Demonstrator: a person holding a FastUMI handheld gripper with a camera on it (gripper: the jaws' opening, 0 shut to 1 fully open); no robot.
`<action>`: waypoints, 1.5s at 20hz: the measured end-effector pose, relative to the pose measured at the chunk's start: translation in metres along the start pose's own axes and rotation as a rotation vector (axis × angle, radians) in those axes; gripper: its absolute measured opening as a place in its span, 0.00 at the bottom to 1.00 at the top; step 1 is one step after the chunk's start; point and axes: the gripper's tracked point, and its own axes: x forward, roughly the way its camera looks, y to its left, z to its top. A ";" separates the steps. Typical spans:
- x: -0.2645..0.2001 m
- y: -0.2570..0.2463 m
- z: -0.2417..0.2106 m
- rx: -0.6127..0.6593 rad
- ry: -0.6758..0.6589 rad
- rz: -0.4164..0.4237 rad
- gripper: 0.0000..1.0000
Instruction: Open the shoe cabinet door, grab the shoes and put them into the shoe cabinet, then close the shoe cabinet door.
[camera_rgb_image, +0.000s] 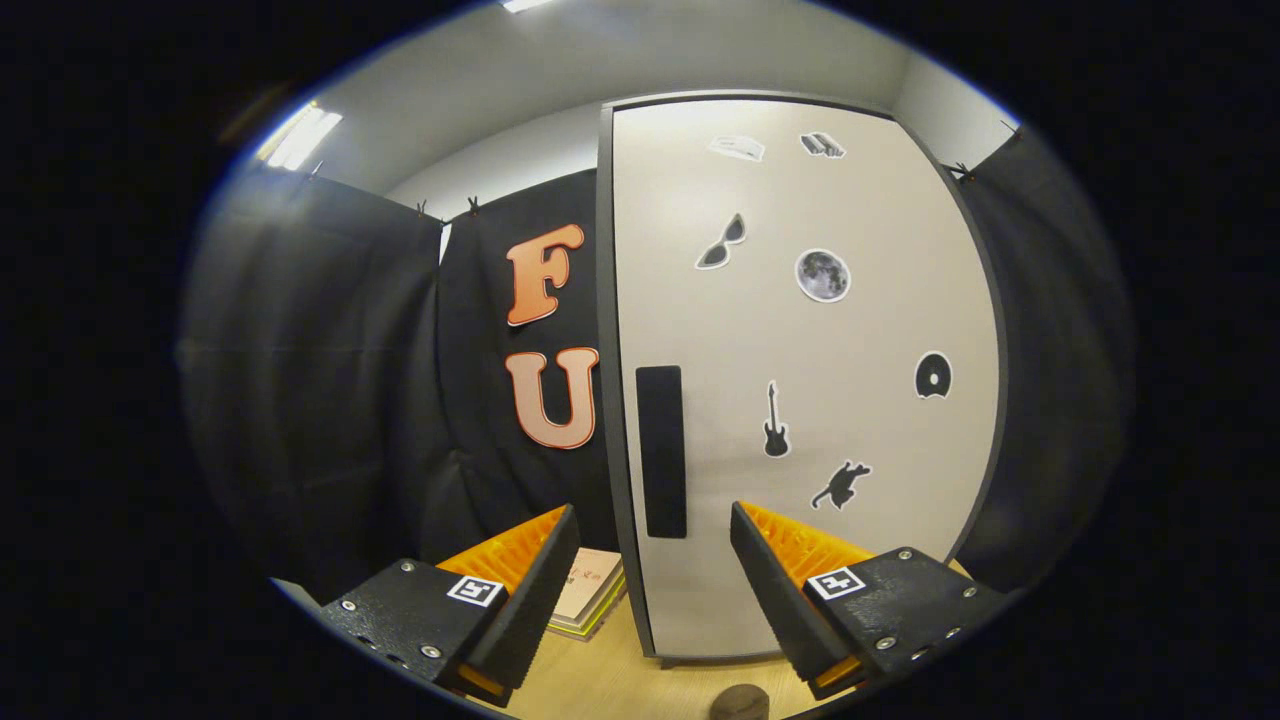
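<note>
You are holding the gripper (655, 560) with its fingers spread apart and empty, facing the closed shoe cabinet door (800, 380). Its dark handle strip (661, 450) is standing upright just beyond the gap between the fingertips, near the door's left edge.

The shoe cabinet (800, 380) stands upright on a light wooden surface, directly ahead of the gripper fingers. Its door (850, 340) is closed and flush in a dark grey frame. The door panel is pale beige and carries small black-and-white stickers. A black vertical rectangular handle (661, 451) sits near the door's left edge, at mid-height, just beyond the fingertips.
</note>
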 end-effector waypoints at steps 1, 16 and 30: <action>0.010 0.002 0.003 0.003 -0.004 0.010 0.95; 0.078 -0.005 0.009 0.023 0.035 0.015 0.48; 0.061 -0.010 0.009 0.004 0.077 -0.049 0.30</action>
